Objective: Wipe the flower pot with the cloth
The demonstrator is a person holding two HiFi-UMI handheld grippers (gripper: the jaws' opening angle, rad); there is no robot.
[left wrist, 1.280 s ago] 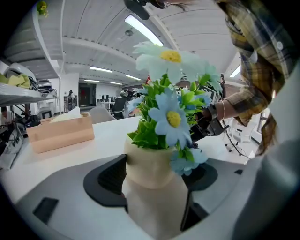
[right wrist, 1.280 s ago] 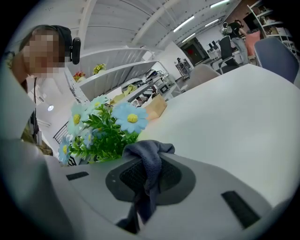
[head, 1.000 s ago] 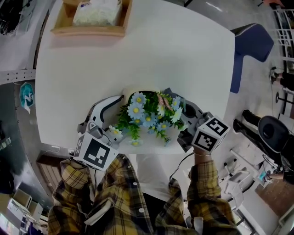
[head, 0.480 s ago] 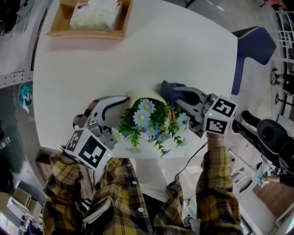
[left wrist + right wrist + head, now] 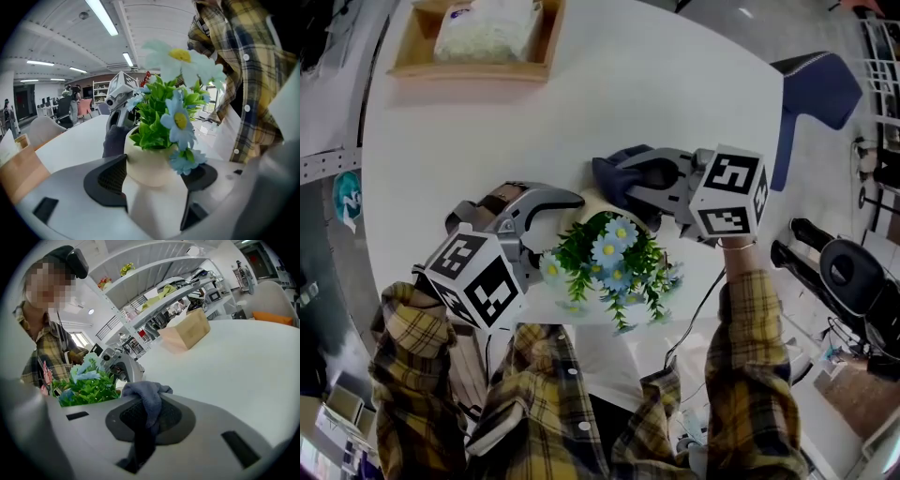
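A cream flower pot [image 5: 598,203] with blue and white flowers [image 5: 614,253] stands near the white table's [image 5: 581,103] front edge, tipped toward me. My left gripper [image 5: 565,208] is shut on the pot from the left. In the left gripper view the pot [image 5: 149,164] sits pressed between both pads. My right gripper [image 5: 630,183] is shut on a dark blue-grey cloth [image 5: 619,172], which lies against the pot's far side. The right gripper view has the cloth [image 5: 147,397] bunched between the jaws, with the flowers [image 5: 86,385] just left of it.
A wooden tray [image 5: 422,58] with a white packet stands at the table's far left corner. A blue chair [image 5: 816,89] is off the right edge. The pot stands close to the table's near edge, by my shirt.
My right gripper has carried the cloth from the pot's right side round to its far side. The left gripper has rolled, and the pot with its flowers now tips toward me.
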